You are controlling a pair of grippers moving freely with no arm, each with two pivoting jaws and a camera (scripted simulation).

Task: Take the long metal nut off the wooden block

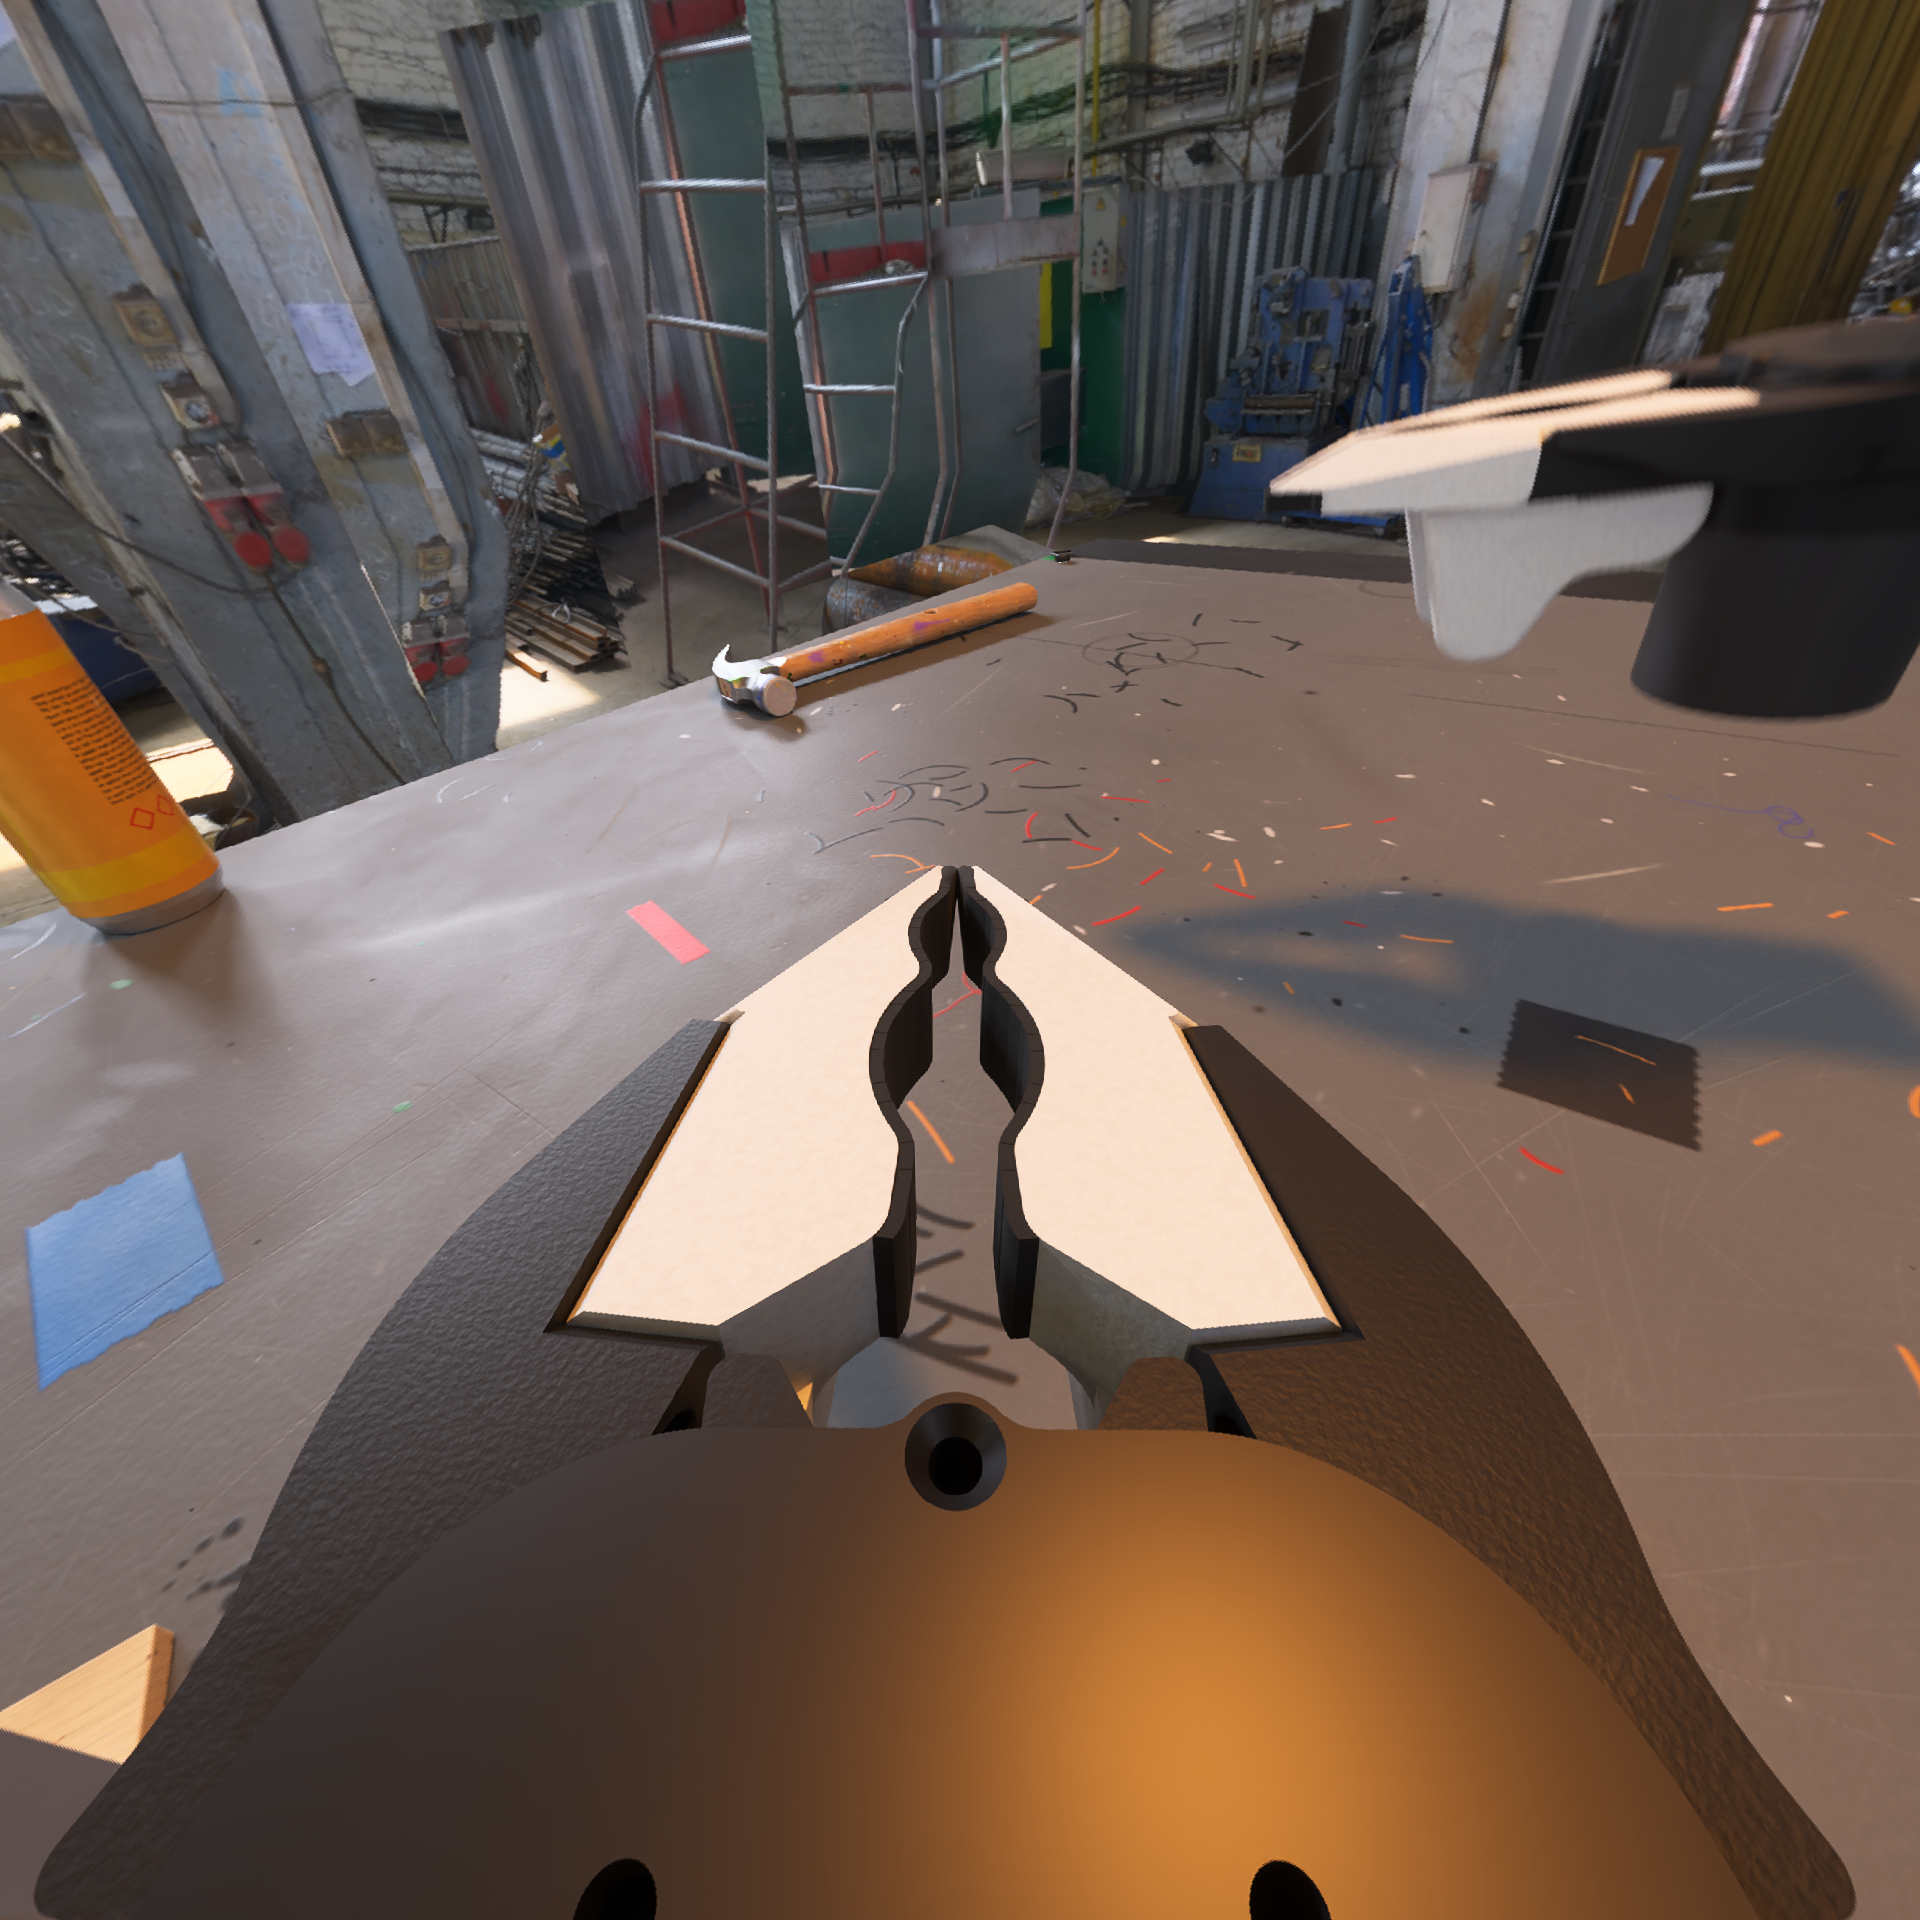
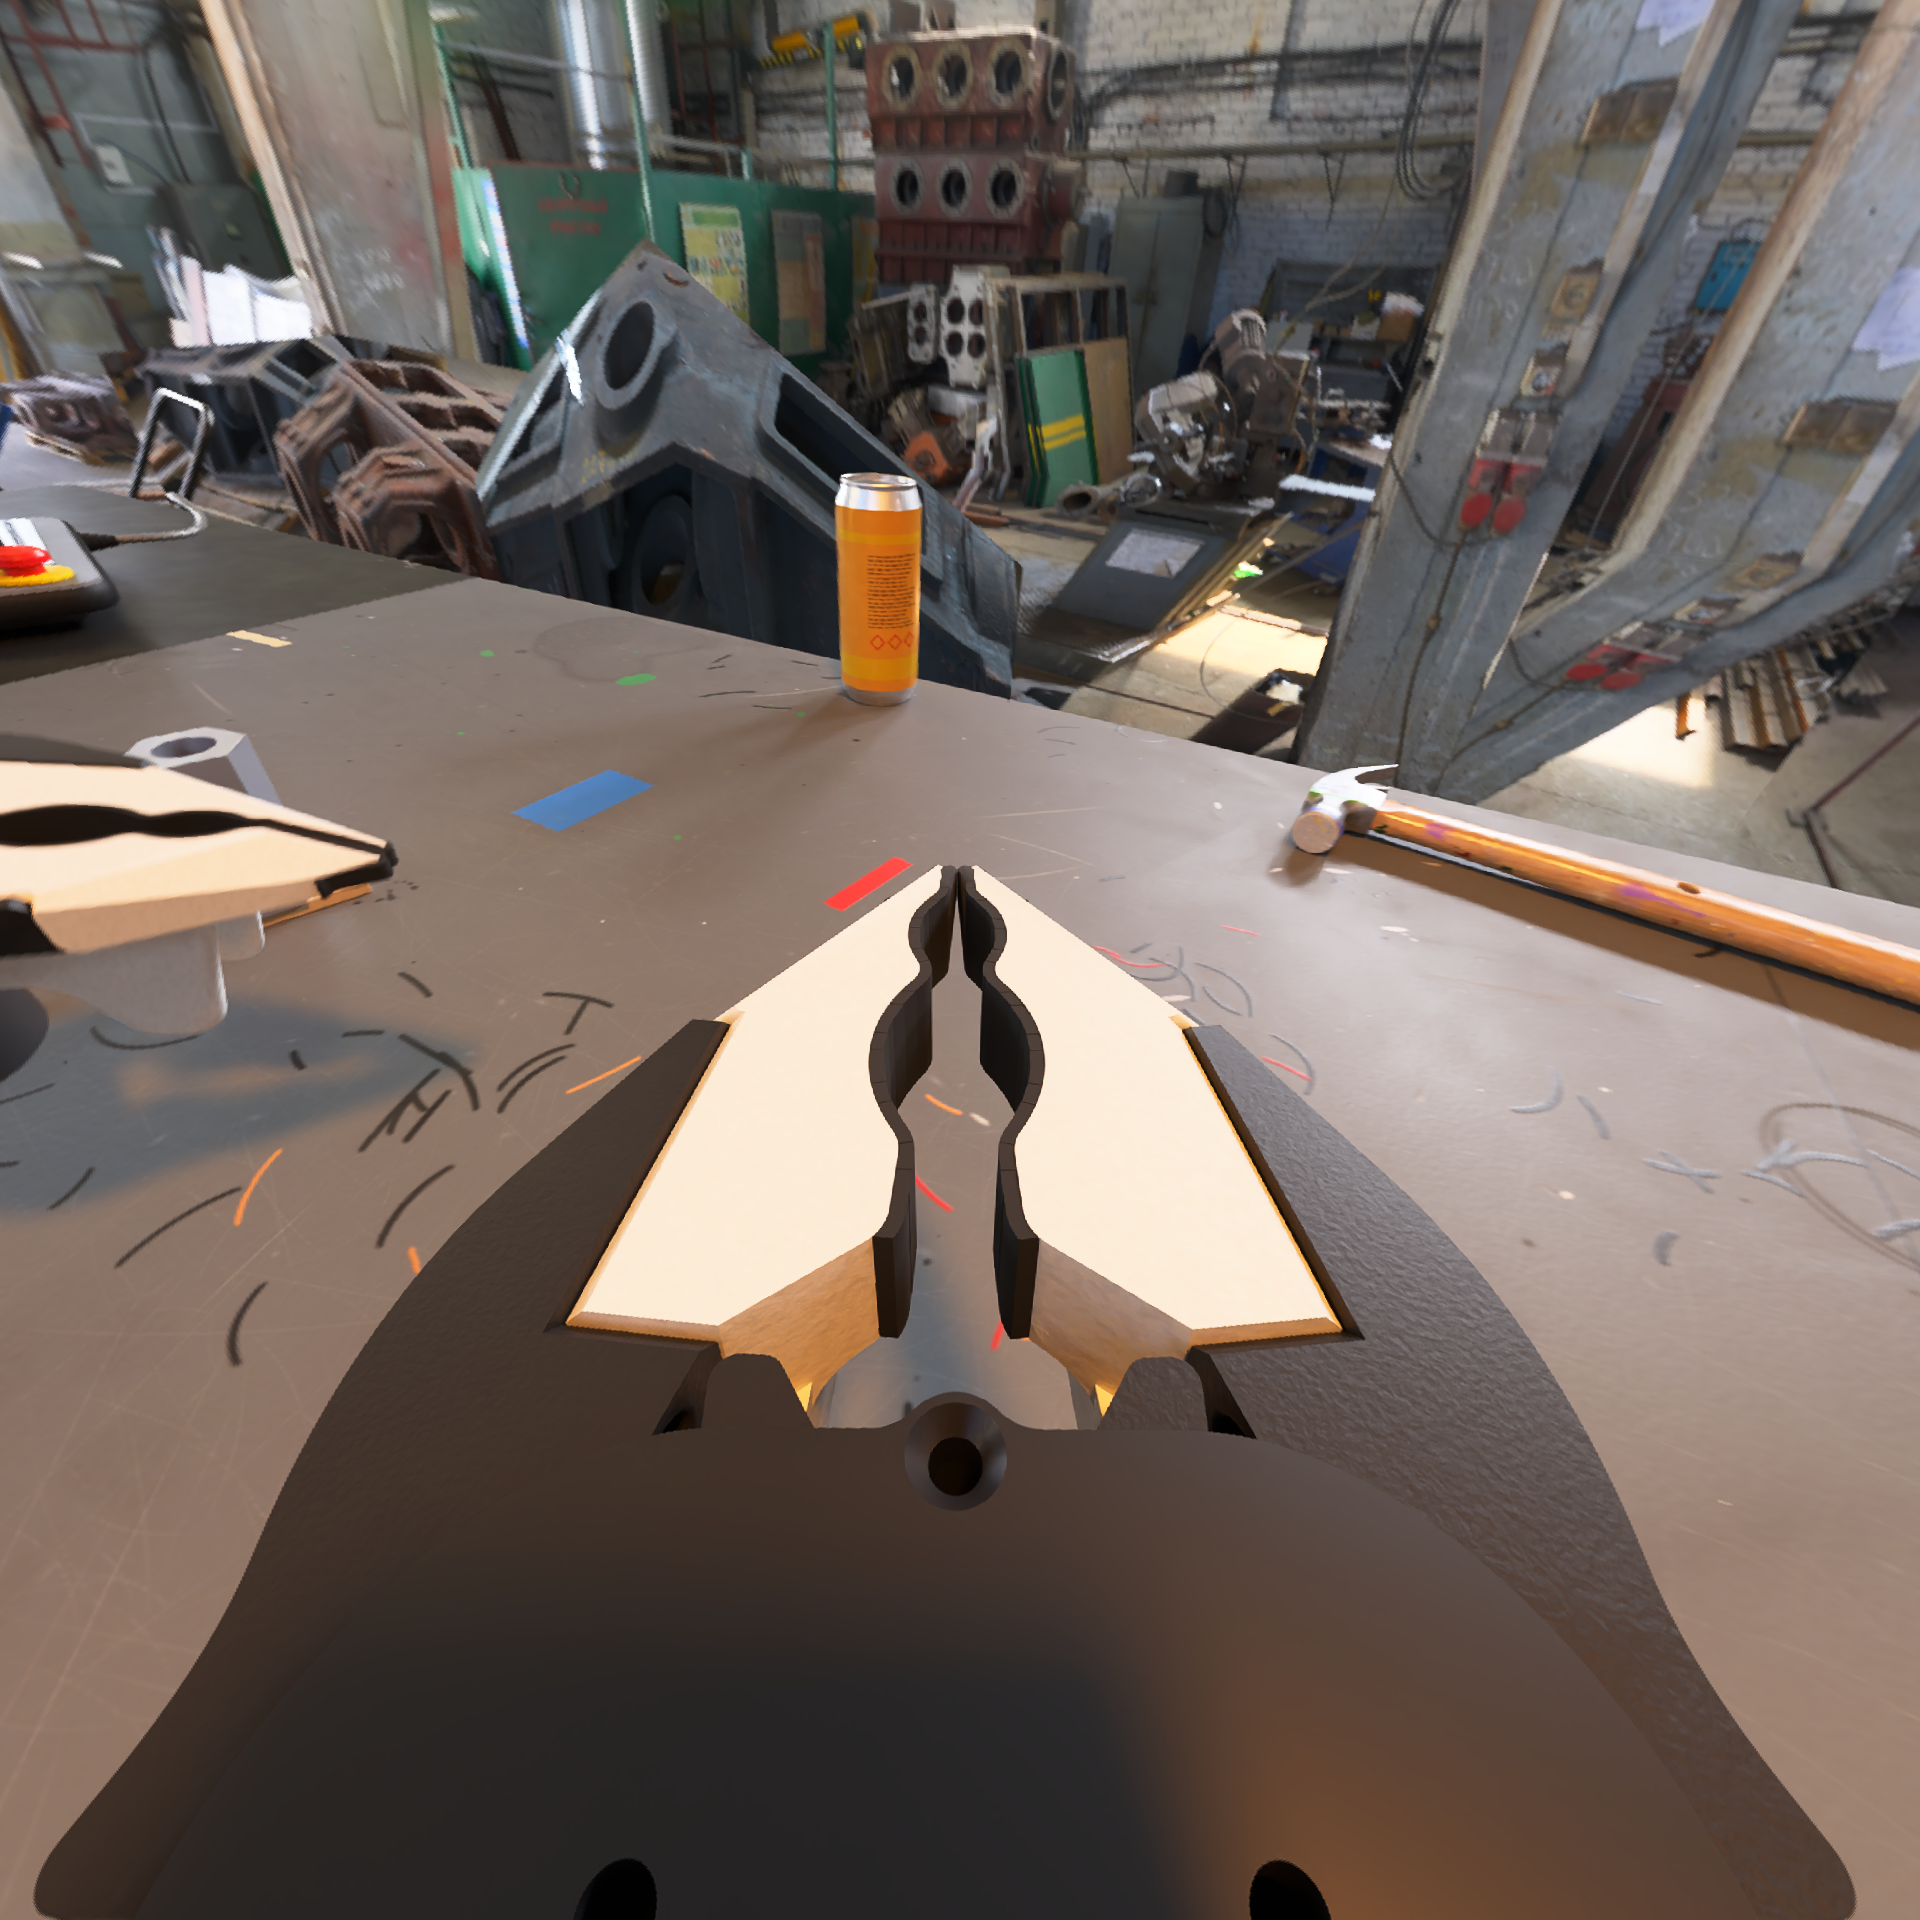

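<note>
The long metal nut (image 2: pixel 203 756) is a grey hexagon with a hole in its top. It stands upright at the far left of the right wrist view, its lower part hidden behind my left gripper (image 2: pixel 382 858). A thin edge of the wooden block (image 2: pixel 312 906) shows under that gripper. In the left wrist view only a corner of the block (image 1: pixel 94 1704) shows at the bottom left, and the nut is out of sight. My left gripper (image 1: pixel 956 875) is shut and empty above the table. My right gripper (image 2: pixel 956 875) is shut and empty; it also shows at the upper right of the left wrist view (image 1: pixel 1294 488).
An orange can (image 2: pixel 878 587) stands near the table's far edge. A hammer (image 2: pixel 1558 873) lies at the right edge. Blue tape (image 2: pixel 582 798) and red tape (image 2: pixel 868 883) are stuck on the brown table (image 2: pixel 1455 1351). A box with a red button (image 2: pixel 31 571) sits far left.
</note>
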